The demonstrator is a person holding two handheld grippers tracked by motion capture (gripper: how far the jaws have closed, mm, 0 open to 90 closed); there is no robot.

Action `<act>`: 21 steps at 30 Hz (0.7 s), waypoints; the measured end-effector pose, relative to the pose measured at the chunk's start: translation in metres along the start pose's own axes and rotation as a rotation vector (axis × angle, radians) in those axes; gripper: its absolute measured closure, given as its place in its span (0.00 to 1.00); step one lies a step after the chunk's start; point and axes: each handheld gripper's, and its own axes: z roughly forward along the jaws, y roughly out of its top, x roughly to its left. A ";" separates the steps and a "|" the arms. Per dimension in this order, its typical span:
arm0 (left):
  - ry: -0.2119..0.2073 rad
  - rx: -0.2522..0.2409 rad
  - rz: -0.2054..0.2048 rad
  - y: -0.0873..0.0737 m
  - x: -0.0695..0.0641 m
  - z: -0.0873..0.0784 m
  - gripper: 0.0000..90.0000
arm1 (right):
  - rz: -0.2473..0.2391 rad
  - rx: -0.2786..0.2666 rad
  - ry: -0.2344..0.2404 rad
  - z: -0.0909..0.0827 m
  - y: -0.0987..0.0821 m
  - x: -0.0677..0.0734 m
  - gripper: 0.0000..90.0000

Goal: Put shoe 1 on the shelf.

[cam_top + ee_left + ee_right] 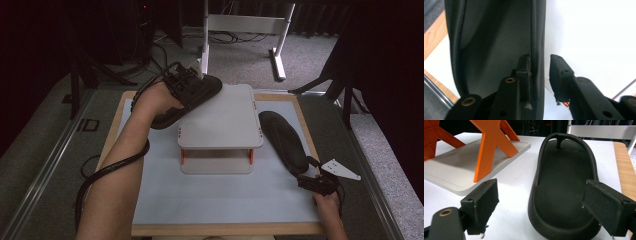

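So this looks like a shoe-rack job: two black rubber flip-flop sandals going onto a small light-grey two-tier plastic shelf (220, 125) with orange cross braces, sitting on a pale mat in a wooden-framed tray (302, 107).

The left gripper (540, 62) has the first black sandal (192, 95) up at the far-left corner of the shelf's top board, half on it and half hanging off the edge. In the left gripper view the sandal's side wall runs between the jaws, but there's a clear gap on one side, so the jaws are parted a bit and not really pinching it. Reads to me like the drop-off step.

The second black sandal (564, 182) lies flat on the mat just right of the shelf. The right gripper (540, 205) sits at its heel, jaws spread wide either side, gripping nothing.

Next move, I'd guess: back the left one away without dragging the sandal off, then close the right on the heel rim and lift.
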 end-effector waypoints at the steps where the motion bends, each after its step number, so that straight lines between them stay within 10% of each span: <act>1: 0.000 0.000 0.000 0.000 0.000 0.000 0.78 | 0.000 0.000 0.000 0.000 0.000 0.000 0.14; 12: -0.003 -0.120 -0.069 -0.036 0.025 -0.028 0.84 | -0.008 0.003 -0.001 0.001 0.000 0.001 0.14; 21: 0.108 -0.151 -0.169 -0.067 0.061 -0.028 1.00 | -0.010 0.007 -0.003 0.001 0.000 0.001 0.14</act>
